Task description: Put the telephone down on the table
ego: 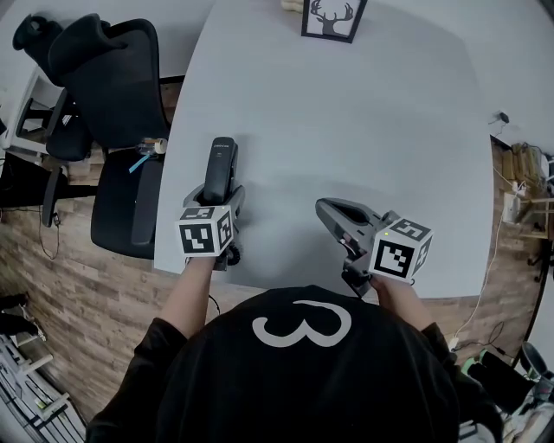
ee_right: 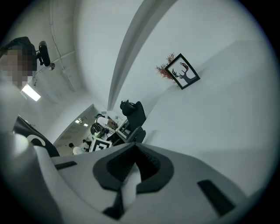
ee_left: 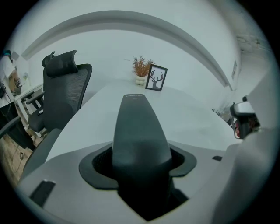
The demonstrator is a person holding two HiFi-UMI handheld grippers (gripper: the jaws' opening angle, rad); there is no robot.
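A black telephone handset points away from me over the front left part of the pale grey table. My left gripper is shut on its near end. In the left gripper view the handset fills the space between the dark pads and sticks out forward. Whether it touches the tabletop I cannot tell. My right gripper hovers over the table's front edge, its jaws closed together with nothing between them.
A framed deer picture stands at the table's far side, with a small dried plant beside it. A black office chair sits just off the table's left edge. Cables and shelves lie at the right.
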